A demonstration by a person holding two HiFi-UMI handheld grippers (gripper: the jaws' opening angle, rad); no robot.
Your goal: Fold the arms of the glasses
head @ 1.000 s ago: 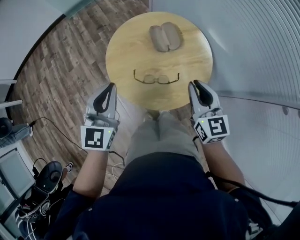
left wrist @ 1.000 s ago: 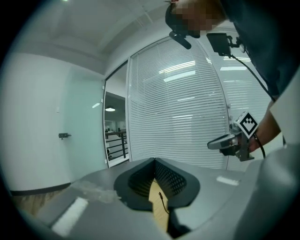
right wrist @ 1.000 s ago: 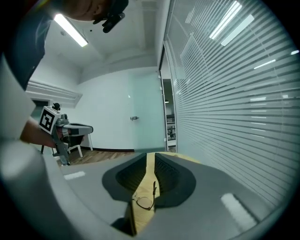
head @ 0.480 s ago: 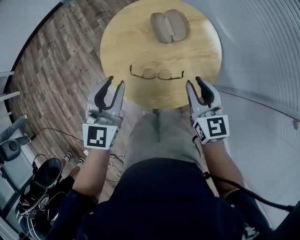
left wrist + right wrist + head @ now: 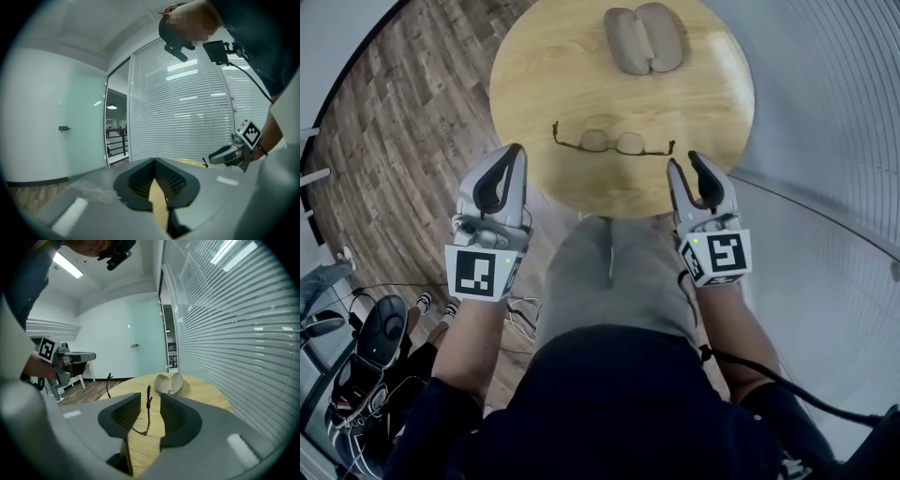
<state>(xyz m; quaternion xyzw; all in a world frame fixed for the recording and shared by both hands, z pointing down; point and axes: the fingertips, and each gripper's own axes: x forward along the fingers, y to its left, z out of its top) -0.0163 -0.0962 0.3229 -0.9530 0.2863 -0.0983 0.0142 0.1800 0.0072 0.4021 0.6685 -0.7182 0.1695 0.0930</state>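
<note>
Thin-framed glasses (image 5: 614, 143) lie on the round wooden table (image 5: 534, 75) with both arms spread wide. My right gripper (image 5: 686, 165) hovers at the table's near edge, just short of the right arm's tip. It is open and its jaws have just been opening; in the right gripper view the glasses (image 5: 147, 405) show ahead through the gap, untouched by the right gripper (image 5: 150, 401). My left gripper (image 5: 512, 159) hangs off the table's left edge, apart from the left arm's tip. In the left gripper view the left gripper (image 5: 153, 161) has its tips together on nothing.
An open beige glasses case (image 5: 644, 39) lies at the table's far side, also seen as the case (image 5: 168, 383) beyond the glasses. White window blinds (image 5: 825, 112) run along the right. Wood floor (image 5: 403, 141) lies left, with an office chair base (image 5: 380, 328) at lower left.
The right jaws have spread apart. The left jaws stood apart half a second ago and are together now. Both grippers sit closer to the glasses' arm tips.
</note>
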